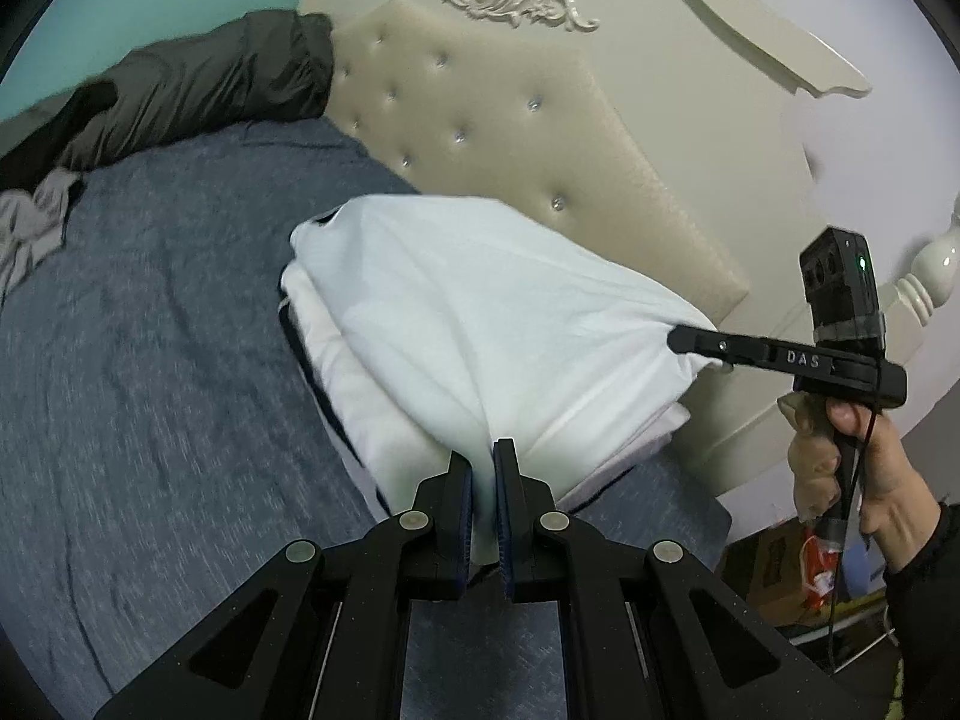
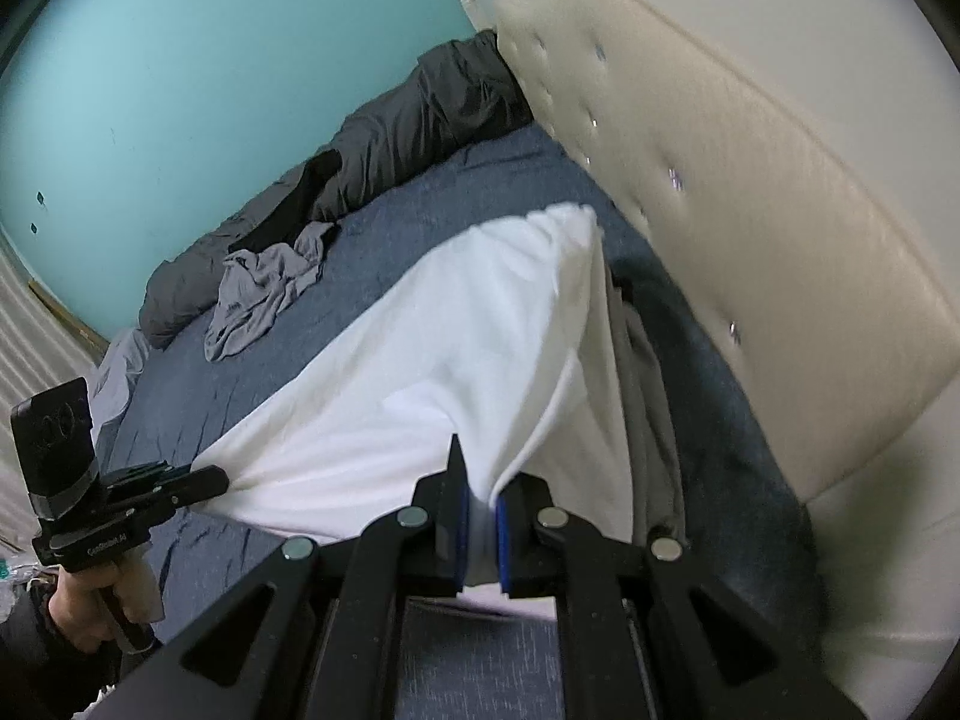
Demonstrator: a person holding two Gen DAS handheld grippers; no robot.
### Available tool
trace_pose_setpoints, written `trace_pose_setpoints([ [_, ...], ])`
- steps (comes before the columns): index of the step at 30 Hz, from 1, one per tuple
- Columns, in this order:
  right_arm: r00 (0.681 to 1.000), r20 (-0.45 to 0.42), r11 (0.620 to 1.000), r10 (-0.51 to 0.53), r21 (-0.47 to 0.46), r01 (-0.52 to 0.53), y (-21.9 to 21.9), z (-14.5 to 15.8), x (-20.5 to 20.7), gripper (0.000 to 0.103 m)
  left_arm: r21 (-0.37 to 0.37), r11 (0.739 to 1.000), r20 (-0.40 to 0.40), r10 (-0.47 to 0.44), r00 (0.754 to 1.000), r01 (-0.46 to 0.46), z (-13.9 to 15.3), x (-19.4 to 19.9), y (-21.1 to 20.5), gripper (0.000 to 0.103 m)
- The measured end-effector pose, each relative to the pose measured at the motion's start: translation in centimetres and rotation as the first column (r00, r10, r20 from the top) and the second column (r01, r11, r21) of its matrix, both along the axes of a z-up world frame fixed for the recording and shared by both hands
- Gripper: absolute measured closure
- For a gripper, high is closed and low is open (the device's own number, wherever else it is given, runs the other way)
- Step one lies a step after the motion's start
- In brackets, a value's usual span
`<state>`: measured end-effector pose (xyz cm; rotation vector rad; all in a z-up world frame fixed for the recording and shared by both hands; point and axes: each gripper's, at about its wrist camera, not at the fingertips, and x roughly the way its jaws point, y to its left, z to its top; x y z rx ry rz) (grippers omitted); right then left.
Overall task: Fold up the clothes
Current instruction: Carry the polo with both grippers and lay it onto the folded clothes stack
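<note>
A white garment (image 1: pixel 480 312) lies partly folded on the blue bedspread (image 1: pixel 150 360), close to the cream headboard. My left gripper (image 1: pixel 483 462) is shut on its near edge, white cloth pinched between the blue pads. My right gripper (image 1: pixel 678 339) shows at the right of the left wrist view, shut on another corner of the same garment. In the right wrist view the white garment (image 2: pixel 456 348) stretches taut between my right gripper (image 2: pixel 477 501) in front and my left gripper (image 2: pixel 219 477) at the lower left. A hand (image 1: pixel 864 468) holds the right gripper's handle.
A tufted cream headboard (image 1: pixel 510 138) rises just behind the garment. A dark grey jacket (image 2: pixel 414 126) and a crumpled light grey garment (image 2: pixel 264 288) lie at the bed's far side by the teal wall (image 2: pixel 210 60). Boxes and clutter (image 1: pixel 810 570) sit beside the bed.
</note>
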<state>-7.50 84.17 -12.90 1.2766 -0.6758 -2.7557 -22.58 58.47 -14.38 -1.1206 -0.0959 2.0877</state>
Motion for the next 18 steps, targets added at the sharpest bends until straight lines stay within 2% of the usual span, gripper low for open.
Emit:
trace_pose_setpoints([
  [10, 0.998, 0.058, 0.998, -0.014, -0.066, 0.018, 0.5, -3.5, 1.8, 0.097, 0.052, 0.997, 0.077, 0.055, 0.996, -0.060, -3.3, 0.5, -1.1, 0.097],
  [17, 0.998, 0.056, 0.997, -0.029, -0.075, 0.033, 0.3, -4.5, 2.3, 0.095, 0.088, 0.992, 0.100, 0.080, 0.992, -0.089, -3.0, 0.9, -2.5, 0.096],
  [18, 0.998, 0.057, 0.997, -0.028, -0.069, 0.032, 0.3, -4.6, 2.3, 0.092, 0.094, 0.991, 0.099, 0.086, 0.991, -0.096, -2.8, 0.9, -2.8, 0.096],
])
